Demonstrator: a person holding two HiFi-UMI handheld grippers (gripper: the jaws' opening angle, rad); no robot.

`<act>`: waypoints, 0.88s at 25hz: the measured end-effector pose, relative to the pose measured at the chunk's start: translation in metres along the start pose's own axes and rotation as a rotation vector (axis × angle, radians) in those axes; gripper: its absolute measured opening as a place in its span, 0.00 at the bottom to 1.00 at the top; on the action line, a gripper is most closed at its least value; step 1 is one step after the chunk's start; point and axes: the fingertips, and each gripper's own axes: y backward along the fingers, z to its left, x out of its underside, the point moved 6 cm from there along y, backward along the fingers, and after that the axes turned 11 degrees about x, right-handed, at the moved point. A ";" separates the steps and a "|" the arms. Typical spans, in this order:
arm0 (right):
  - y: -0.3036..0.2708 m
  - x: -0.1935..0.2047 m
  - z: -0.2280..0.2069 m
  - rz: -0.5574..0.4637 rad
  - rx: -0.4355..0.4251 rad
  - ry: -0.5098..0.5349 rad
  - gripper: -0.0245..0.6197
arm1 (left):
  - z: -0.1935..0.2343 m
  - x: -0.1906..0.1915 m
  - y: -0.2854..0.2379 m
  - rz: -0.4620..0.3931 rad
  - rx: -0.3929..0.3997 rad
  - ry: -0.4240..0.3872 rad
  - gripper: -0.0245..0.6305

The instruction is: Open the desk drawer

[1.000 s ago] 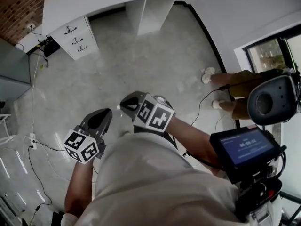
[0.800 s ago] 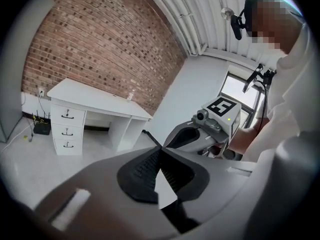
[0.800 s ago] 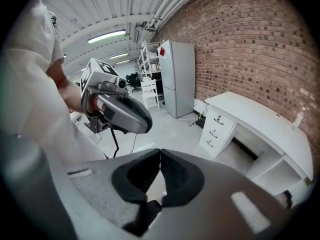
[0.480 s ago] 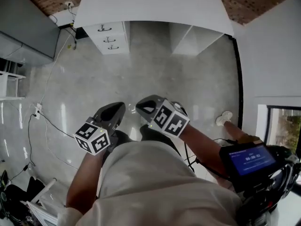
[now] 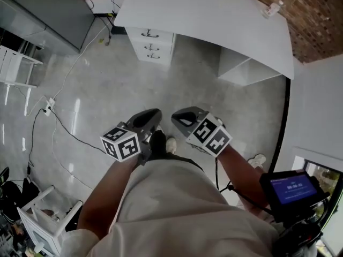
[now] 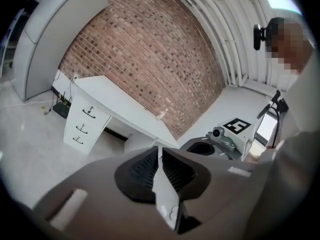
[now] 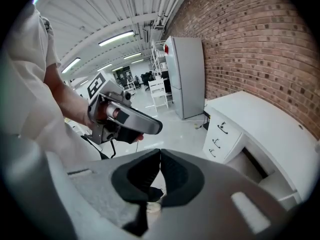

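Note:
A white desk [image 5: 214, 15] stands against the brick wall, far ahead across the floor. Under its left end sits a drawer unit [image 5: 151, 44] with three drawers and dark handles, all closed; the drawer unit [image 6: 82, 124] also shows in the left gripper view, and the drawer unit [image 7: 220, 134] in the right gripper view. My left gripper [image 5: 153, 116] and right gripper [image 5: 179, 116] are held side by side near my waist, well short of the desk. Both are shut with nothing between the jaws: left gripper [image 6: 160, 151], right gripper [image 7: 160, 154].
A grey cabinet [image 5: 48, 9] stands at the left, with a white shelf rack [image 5: 16, 71] beside it. Cables and a power strip [image 5: 48, 108] trail over the grey floor. An open white shelf [image 5: 244, 71] sits under the desk's right end. A small bottle [image 5: 270, 8] lies on the desktop.
The view has swung so the desk now lies ahead and nearer. Both grippers stay shut in front of my body.

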 end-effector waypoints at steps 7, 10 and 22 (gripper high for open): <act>-0.062 -0.031 -0.023 0.063 0.023 0.069 0.04 | 0.111 -0.017 -0.006 -0.147 0.051 0.175 0.10; -0.087 -0.049 -0.047 0.087 0.012 0.080 0.04 | 0.158 -0.032 -0.017 -0.189 0.038 0.241 0.10; -0.203 -0.101 -0.114 0.206 -0.246 0.320 0.04 | 0.337 -0.052 -0.075 -0.501 -0.002 0.571 0.10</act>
